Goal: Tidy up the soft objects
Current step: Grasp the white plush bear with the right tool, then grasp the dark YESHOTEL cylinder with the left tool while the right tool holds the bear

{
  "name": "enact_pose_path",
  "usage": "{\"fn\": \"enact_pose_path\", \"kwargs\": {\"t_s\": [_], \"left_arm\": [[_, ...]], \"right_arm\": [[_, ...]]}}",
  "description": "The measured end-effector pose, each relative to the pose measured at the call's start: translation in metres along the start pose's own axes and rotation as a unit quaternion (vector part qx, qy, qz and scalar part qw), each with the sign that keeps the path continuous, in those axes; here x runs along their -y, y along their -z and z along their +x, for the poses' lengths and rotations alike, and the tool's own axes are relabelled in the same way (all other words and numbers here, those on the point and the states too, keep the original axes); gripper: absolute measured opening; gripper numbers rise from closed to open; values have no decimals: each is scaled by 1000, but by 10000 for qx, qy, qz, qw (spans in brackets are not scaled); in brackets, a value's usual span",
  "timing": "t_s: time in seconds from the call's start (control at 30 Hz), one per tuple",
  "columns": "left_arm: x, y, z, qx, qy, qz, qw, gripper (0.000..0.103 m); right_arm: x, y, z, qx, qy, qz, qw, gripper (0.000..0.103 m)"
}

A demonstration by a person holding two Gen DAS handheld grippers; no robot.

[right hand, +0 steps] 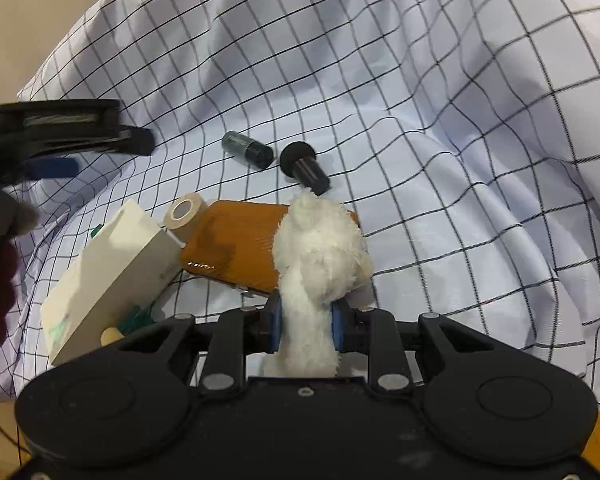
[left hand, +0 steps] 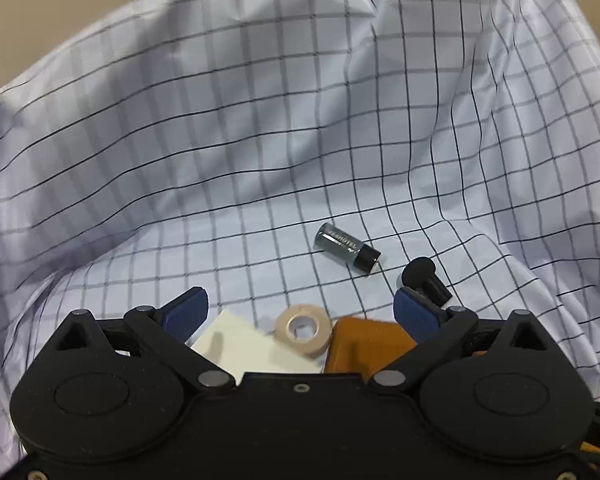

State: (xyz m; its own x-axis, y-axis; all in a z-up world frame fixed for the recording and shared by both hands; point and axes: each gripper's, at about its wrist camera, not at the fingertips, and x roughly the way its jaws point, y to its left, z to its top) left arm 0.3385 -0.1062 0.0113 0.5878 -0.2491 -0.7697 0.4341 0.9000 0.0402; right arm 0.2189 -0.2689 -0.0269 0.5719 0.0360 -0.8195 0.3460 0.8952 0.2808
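Right wrist view: right tool (right hand: 305, 330) clamps a white fluffy toy (right hand: 320, 252) at six o'clock, over the orange case (right hand: 236, 248) on the checked cloth (right hand: 420, 120). Left tool (left hand: 300, 312) stands wide, empty, above the tape roll (left hand: 303, 327).

Left-hand black two-finger gripper with blue pads (left hand: 300, 312): we hold it angled steeply downward, jaws spread wide, nothing between the pads. In the right wrist view we see it from the side at the far left (right hand: 60, 152), blurred.

Right-hand black two-finger gripper with blue pads (right hand: 306, 328): we hold it tilted downward too, jaws drawn close, pads pressing both sides of a fluffy white soft toy (right hand: 320, 256).
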Motion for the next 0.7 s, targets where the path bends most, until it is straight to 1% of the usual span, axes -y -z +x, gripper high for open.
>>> {"fn": "enact_pose_path", "kwargs": {"t_s": [0.13, 0.23, 0.33, 0.4, 0.5, 0.7], "left_arm": [[18, -12, 31, -105, 102, 571, 9983, 92], [34, -15, 52, -193, 128, 1061, 9941, 90], [45, -16, 72, -311, 151, 1395, 9896, 90], [48, -17, 85, -456, 153, 1480, 9878, 88], [47, -17, 103, -626, 157, 1466, 9871, 84], [45, -24, 125, -733, 205, 1380, 9875, 84]], "right_arm": [[12, 0, 1, 29, -42, 90, 9999, 23], [16, -1, 1, 38, -78, 147, 9999, 23], [21, -1, 1, 41, -134, 200, 9997, 23], [23, -1, 1, 51, -160, 222, 9996, 23], [27, -1, 1, 49, -201, 265, 9994, 23], [31, -2, 3, 8, -246, 331, 9991, 23]]}}
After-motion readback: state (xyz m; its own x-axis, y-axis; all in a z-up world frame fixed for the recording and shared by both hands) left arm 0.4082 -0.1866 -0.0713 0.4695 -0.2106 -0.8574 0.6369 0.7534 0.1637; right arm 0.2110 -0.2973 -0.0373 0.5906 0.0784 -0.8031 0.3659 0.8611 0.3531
